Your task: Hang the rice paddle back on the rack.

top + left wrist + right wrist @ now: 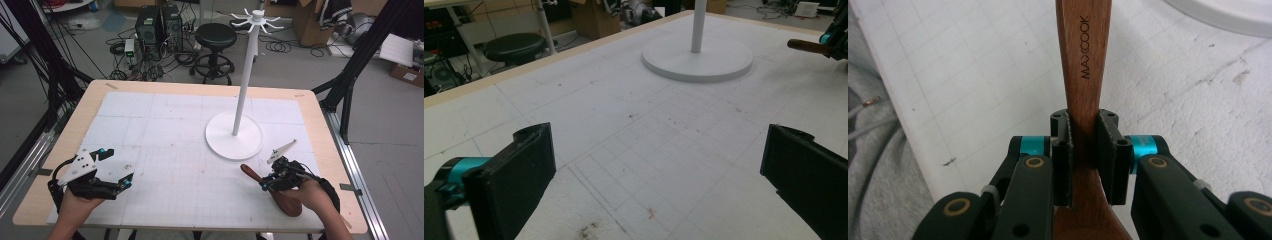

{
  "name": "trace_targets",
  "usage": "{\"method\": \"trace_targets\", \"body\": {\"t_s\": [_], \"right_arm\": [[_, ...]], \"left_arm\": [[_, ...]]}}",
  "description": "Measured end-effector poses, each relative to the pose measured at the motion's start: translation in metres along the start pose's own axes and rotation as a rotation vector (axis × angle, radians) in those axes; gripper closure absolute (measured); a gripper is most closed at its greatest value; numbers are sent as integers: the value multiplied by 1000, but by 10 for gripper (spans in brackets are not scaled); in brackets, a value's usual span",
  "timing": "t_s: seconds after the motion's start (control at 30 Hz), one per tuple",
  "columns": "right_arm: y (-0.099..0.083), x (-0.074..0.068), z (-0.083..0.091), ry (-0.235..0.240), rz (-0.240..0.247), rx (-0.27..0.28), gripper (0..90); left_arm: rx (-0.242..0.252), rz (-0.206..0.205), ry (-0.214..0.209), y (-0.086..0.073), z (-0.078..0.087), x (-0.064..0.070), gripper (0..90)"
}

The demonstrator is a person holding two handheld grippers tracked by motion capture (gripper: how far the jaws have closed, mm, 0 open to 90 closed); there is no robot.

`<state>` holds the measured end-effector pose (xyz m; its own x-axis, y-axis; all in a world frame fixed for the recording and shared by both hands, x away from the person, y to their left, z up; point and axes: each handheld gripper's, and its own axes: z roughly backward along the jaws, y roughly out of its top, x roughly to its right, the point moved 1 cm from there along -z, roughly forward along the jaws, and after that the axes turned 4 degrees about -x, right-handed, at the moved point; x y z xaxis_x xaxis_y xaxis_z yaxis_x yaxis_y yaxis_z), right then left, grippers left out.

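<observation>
A brown wooden spoon (282,196) lies at the table's front right, its handle end (248,171) pointing toward the centre. My right gripper (267,181) is shut on the spoon's neck; in the right gripper view the two black jaws clamp the handle (1083,75), which reads MAXCOOK. A white hanging stand (234,135) with hooks on top (257,19) rises from a round base just behind the spoon. My left gripper (116,167) rests at the front left, open, jaws far apart over bare mat (659,150). The stand's base (698,62) and the spoon's tip (809,47) appear ahead of it.
A white gridded mat (170,130) covers the wooden table (85,107). Behind the table stand a black stool (215,37), computer boxes (159,25) and cables on the floor. Black frame legs (350,65) flank the right side.
</observation>
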<state>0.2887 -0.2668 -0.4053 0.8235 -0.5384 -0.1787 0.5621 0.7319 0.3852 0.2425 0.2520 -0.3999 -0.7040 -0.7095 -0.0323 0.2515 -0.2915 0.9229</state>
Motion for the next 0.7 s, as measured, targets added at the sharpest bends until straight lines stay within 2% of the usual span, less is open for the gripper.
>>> {"method": "trace_targets", "body": {"t_s": [0.17,0.3,0.47,0.57,0.7], "right_arm": [[-1,0,4,15,21,46,789],[-2,-1,9,22,3,67,790],[-2,-2,16,30,28,126,790],[-3,0,20,32,24,150,790],[-5,3,27,43,15,208,790]], "left_arm": [[0,-1,-2,0,-1,1,17],[5,-9,-8,1,0,1,17],[2,1,-7,0,-1,1,17],[1,-9,-8,0,0,1,17],[2,-2,-7,0,0,1,18]]}}
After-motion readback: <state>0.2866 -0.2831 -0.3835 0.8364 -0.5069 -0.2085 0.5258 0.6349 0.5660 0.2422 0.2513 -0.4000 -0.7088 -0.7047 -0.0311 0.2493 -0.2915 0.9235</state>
